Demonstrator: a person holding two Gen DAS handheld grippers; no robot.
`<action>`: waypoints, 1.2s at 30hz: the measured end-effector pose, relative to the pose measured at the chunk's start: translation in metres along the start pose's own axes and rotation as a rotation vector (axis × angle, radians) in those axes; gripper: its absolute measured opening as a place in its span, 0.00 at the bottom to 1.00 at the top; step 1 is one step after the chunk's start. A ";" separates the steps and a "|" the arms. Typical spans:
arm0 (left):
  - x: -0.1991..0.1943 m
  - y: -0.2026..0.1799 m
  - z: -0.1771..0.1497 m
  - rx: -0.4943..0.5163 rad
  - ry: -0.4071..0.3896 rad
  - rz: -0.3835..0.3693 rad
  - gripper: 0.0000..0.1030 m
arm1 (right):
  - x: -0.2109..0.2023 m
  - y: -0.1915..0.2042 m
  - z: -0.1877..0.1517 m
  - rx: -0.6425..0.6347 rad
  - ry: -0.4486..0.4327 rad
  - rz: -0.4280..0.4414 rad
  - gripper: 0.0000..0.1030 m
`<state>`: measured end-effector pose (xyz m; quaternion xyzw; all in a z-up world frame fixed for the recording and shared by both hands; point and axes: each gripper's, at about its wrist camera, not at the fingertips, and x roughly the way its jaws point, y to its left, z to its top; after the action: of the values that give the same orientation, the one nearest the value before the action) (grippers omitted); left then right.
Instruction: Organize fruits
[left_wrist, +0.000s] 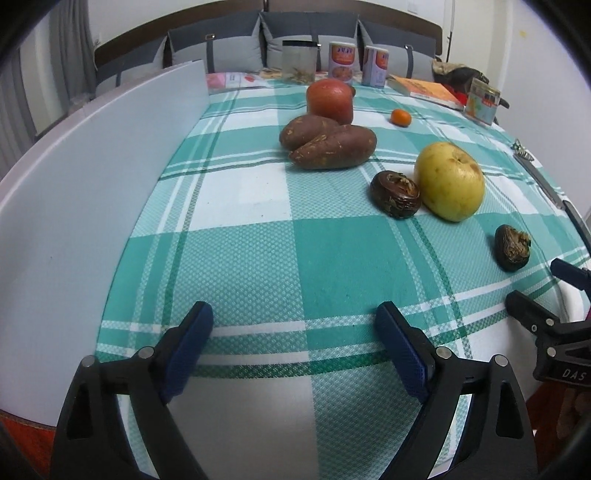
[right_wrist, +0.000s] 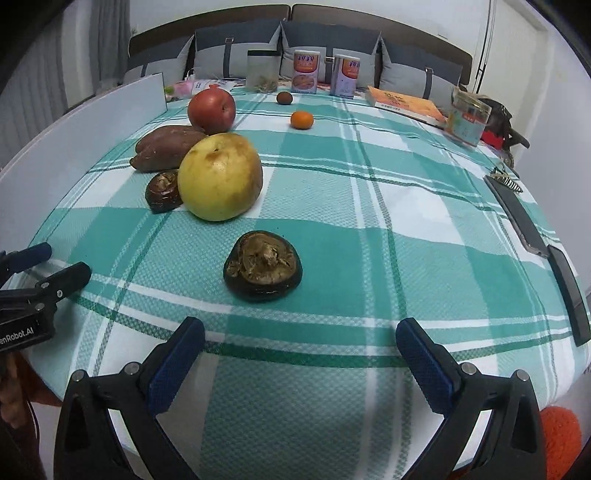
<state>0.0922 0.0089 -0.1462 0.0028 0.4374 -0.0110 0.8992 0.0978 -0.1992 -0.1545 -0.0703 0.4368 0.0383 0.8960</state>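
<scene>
Fruit lies loose on the checked surface (right_wrist: 369, 206): a yellow pear (right_wrist: 220, 177) touching a dark water chestnut (right_wrist: 164, 191), two sweet potatoes (left_wrist: 328, 146) just behind, a red apple (right_wrist: 211, 110) beyond. Left tool (left_wrist: 293, 319) and right tool (right_wrist: 300, 334) both gape apart, empty, another chestnut (right_wrist: 263, 266) just ahead of the right

The right claw (left_wrist: 532, 291), seen off to the left claw's right, reads "DAS"; the left claw (right_wrist: 62, 264), left of the right claw, shows "enRobot.AI".
</scene>
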 end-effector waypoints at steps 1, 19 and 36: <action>0.000 0.000 0.000 0.002 0.002 0.000 0.88 | 0.000 -0.003 -0.002 0.024 0.004 0.019 1.00; 0.001 -0.001 0.002 0.034 0.025 -0.003 0.94 | 0.002 -0.005 -0.003 0.047 -0.011 0.036 1.00; 0.002 0.000 0.001 0.031 0.026 0.003 0.95 | 0.003 -0.005 -0.001 0.048 -0.003 0.036 1.00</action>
<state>0.0946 0.0088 -0.1469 0.0174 0.4489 -0.0164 0.8932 0.0993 -0.2047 -0.1574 -0.0406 0.4376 0.0440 0.8972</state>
